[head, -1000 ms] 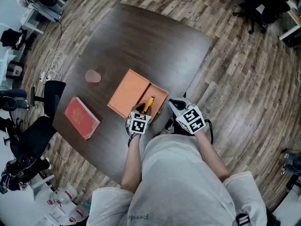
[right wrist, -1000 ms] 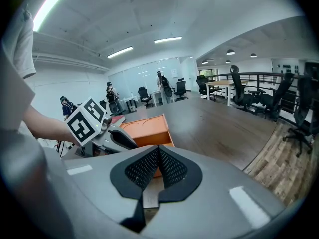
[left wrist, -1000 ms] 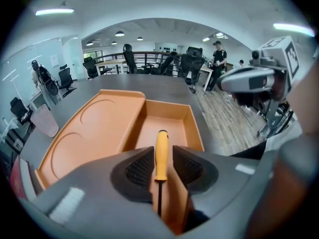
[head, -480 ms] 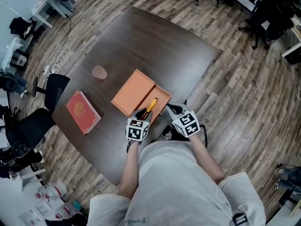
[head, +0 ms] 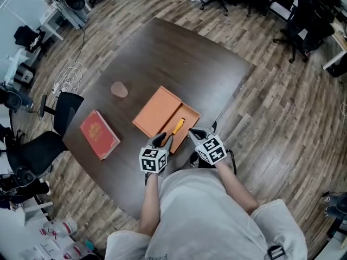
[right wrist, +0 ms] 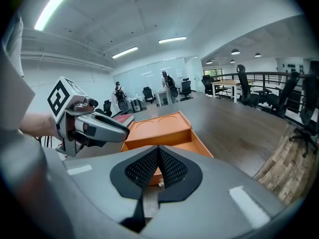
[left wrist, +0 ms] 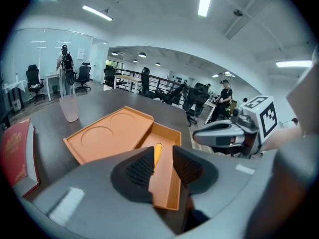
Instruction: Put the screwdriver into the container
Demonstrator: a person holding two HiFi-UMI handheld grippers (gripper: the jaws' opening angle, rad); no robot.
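Here, nearest to me, my left gripper (head: 161, 141) hovers at the near edge of the orange container (head: 157, 108), its jaws apart with nothing clamped between them. Just beside it, my right gripper (head: 196, 135) hangs by the table's edge, jaws pressed together and holding nothing. Through the gap of the left jaws I see the screwdriver (left wrist: 157, 154). It lies flat in the container's narrow, deeper compartment on my right, and only its yellow handle is plain to see. The wider, shallower part with two round hollows sits to its left. Off to my left, well apart from the container, a red book (head: 99, 134) lies flat on the dark table (head: 179, 58). Farther out a pale cup (left wrist: 69, 107) stands upright. Beyond the table are plank flooring (head: 282, 102) and black office chairs (head: 303, 20).
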